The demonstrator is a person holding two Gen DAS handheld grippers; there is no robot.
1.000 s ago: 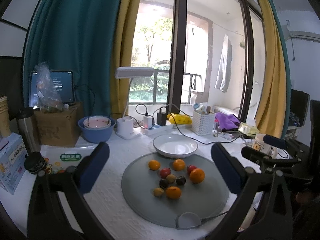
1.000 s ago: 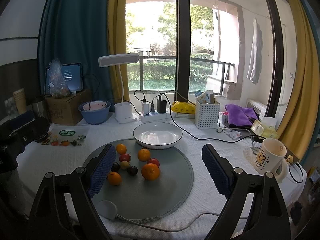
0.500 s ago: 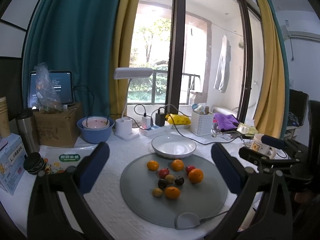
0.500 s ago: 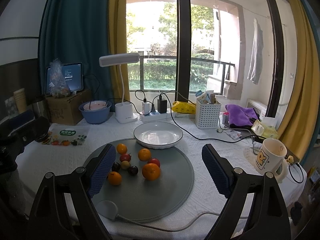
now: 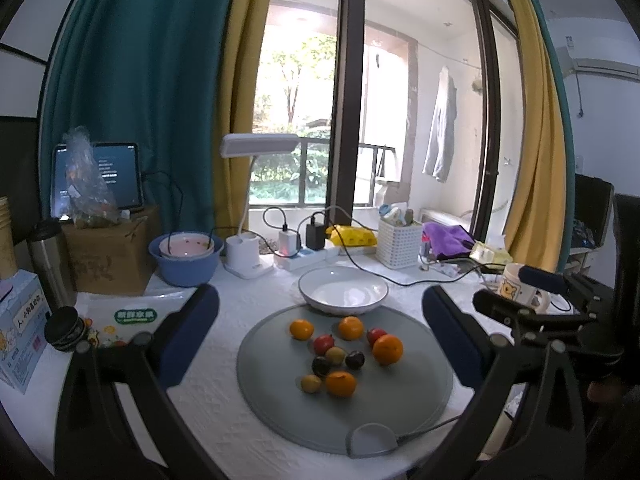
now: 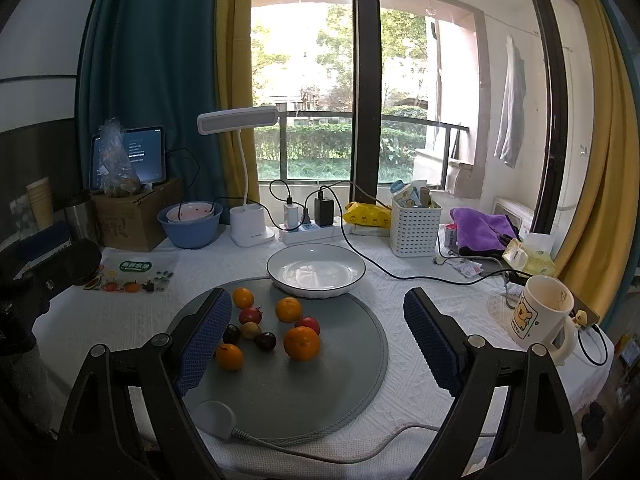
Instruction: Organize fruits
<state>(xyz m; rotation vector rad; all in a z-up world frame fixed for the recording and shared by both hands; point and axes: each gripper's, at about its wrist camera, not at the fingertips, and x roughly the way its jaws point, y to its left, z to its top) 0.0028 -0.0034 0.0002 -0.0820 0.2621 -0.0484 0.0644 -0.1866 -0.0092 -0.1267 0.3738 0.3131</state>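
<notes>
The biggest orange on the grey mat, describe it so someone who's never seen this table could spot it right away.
Start at the round grey mat in front of the empty white bowl. Fruit is clustered on its left half; the biggest orange sits at the cluster's right edge, just in front of a small red fruit. It is clearly larger than the other three oranges.

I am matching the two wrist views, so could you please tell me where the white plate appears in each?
Left wrist: the white plate sits centre, just beyond the grey mat's far edge.
Right wrist: the white plate sits centre, overlapping the mat's far edge.
Shared landmark: the white desk lamp behind it, to the left.
</notes>
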